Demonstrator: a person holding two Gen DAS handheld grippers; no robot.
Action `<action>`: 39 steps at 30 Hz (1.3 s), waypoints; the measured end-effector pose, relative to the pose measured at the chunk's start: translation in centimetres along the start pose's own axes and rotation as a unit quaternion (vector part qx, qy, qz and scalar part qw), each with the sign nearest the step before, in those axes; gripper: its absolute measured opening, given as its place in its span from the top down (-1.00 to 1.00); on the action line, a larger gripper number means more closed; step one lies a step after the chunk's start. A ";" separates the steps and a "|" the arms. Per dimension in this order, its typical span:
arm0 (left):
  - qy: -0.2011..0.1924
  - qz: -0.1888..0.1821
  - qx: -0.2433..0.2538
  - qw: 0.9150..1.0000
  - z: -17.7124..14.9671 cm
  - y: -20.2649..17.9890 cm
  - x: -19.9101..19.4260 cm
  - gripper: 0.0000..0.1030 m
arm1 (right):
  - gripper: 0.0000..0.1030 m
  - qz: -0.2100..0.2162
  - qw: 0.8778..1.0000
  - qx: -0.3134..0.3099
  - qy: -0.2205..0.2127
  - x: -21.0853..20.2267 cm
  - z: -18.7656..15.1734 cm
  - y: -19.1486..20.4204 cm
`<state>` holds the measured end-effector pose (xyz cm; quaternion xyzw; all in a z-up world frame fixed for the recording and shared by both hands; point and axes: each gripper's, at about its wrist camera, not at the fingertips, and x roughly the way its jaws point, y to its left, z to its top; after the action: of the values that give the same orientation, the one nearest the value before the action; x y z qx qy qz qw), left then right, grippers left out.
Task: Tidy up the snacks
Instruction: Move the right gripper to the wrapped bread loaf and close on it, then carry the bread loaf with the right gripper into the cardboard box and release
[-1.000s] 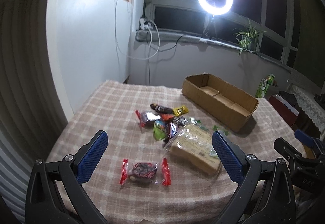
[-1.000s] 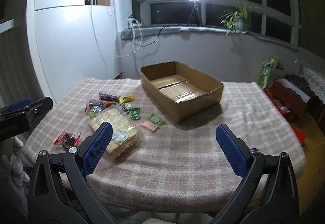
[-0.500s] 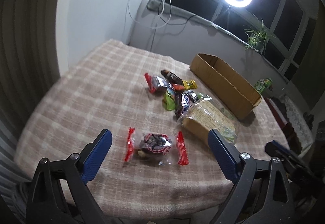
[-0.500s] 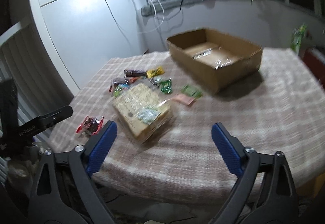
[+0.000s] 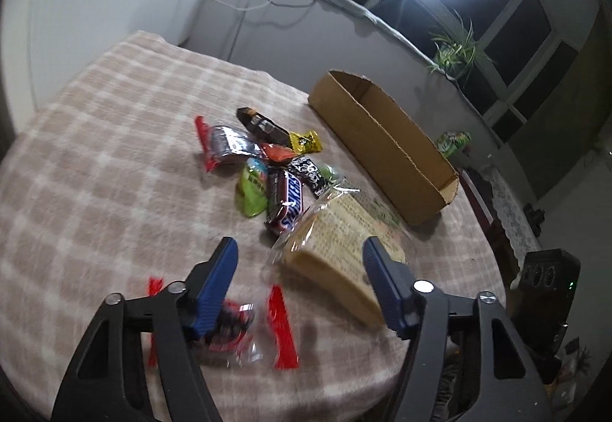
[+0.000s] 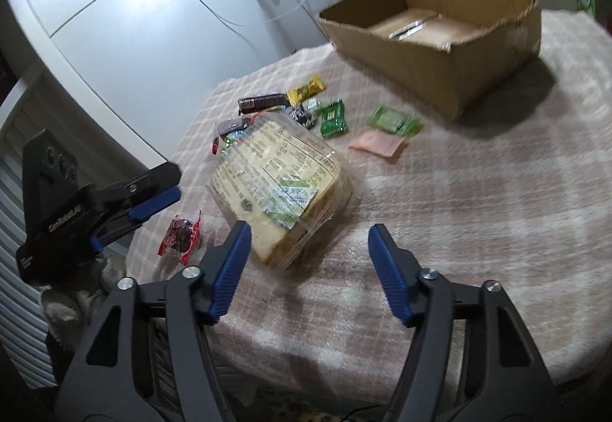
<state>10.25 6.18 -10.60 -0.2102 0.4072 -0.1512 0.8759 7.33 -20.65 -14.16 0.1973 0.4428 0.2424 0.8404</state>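
On plaid table (image 6: 478, 192), bagged bread (image 6: 283, 177), both tools (image 5: 298, 269) (image 6: 306, 250) spread.

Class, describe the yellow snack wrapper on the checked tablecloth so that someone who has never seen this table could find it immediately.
Start at the open cardboard box at the far side of the table. Between it and the clear bag of sliced bread lies a cluster of small snacks. The yellow wrapper sits at the cluster's far edge, beside a dark brown bar; it is the only yellow packet there.
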 end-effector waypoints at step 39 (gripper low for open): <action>0.083 -0.008 0.125 0.989 5.3 -9.1 4.4 0.02 | 0.05 0.024 0.999 -0.036 -0.022 -3.2 5.6 -1.0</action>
<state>16.24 -2.32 -5.88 -0.0891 0.4549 -0.2245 0.8572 10.70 -24.00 -9.62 0.1833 0.4105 0.2741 0.8501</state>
